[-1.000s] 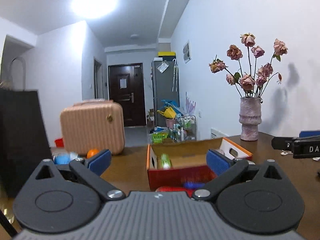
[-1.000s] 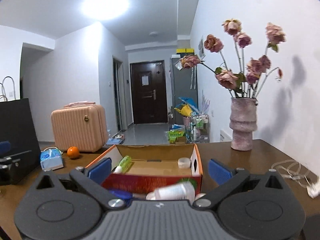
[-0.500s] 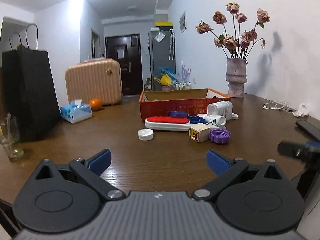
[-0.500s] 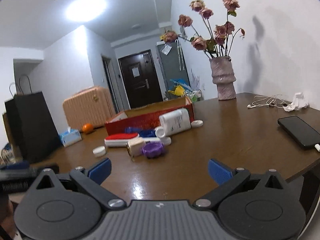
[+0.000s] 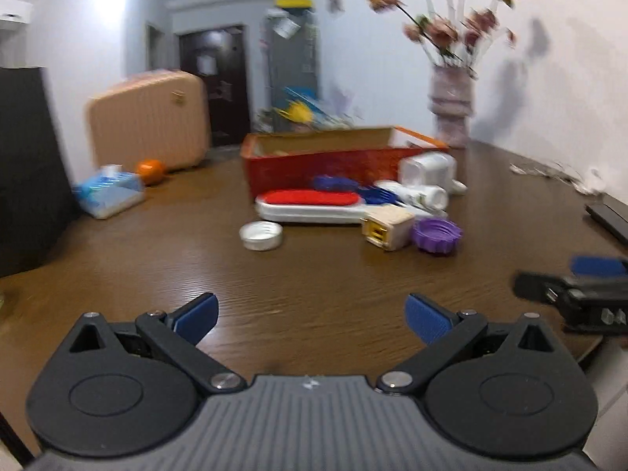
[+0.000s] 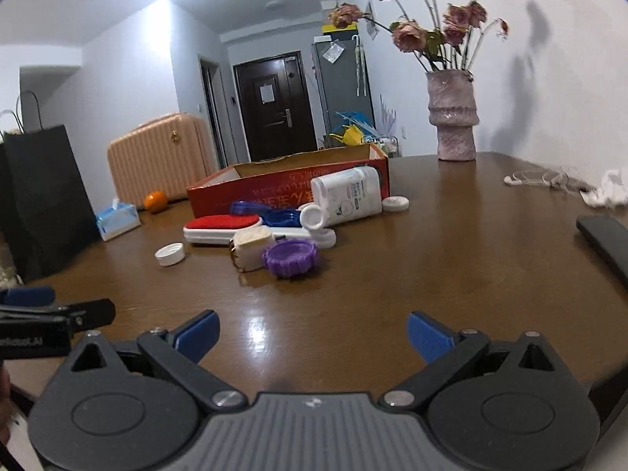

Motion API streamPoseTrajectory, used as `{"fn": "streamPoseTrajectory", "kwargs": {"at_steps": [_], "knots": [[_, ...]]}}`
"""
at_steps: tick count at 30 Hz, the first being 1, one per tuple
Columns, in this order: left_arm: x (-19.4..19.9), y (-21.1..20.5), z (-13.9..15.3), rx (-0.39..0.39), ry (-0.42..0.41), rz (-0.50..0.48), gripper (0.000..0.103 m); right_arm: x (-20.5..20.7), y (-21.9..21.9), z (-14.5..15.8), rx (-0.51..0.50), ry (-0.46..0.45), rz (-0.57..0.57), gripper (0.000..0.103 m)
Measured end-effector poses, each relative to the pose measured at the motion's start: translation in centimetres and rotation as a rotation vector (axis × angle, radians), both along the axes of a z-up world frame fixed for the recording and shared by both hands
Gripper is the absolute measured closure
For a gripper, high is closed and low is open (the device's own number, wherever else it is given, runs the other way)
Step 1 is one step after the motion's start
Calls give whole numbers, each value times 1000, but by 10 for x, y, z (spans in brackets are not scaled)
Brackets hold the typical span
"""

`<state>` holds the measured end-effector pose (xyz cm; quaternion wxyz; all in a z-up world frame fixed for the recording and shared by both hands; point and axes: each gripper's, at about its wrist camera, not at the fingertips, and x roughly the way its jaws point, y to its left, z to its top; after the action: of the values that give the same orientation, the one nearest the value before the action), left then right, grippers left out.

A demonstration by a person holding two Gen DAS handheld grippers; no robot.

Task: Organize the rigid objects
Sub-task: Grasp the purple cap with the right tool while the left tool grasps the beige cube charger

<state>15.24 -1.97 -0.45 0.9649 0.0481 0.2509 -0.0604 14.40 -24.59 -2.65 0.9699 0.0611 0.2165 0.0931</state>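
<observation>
A red cardboard box stands open on the brown table. In front of it lie a red-and-white case, a white bottle, a cream cube, a purple lid, a white cap and blue pieces. My left gripper is open and empty, over the table's near edge. My right gripper is open and empty, also near the front edge, right of the left one.
A vase of dried roses stands at the back right. A black bag, tissue pack, orange and pink suitcase are at left. A phone and earphone cable lie at right.
Both grippers have pulled back from the box to the table's near edge and tilted down; the objects in front of the box came into view. The jaws stayed open.
</observation>
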Motion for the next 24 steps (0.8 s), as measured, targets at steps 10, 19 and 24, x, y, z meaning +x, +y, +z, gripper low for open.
{"fn": "streamPoseTrajectory", "kwargs": {"at_steps": [10,19,24], "knots": [[60,-7,4,16,38,-67,0,93,20,7,18,76,62,20],[105,-22,4,45,55,-188,1,129,31,-4,-64,170,108,50],[140,-50,-4,18,82,-282,12,118,-6,-3,-37,173,63,50]]}}
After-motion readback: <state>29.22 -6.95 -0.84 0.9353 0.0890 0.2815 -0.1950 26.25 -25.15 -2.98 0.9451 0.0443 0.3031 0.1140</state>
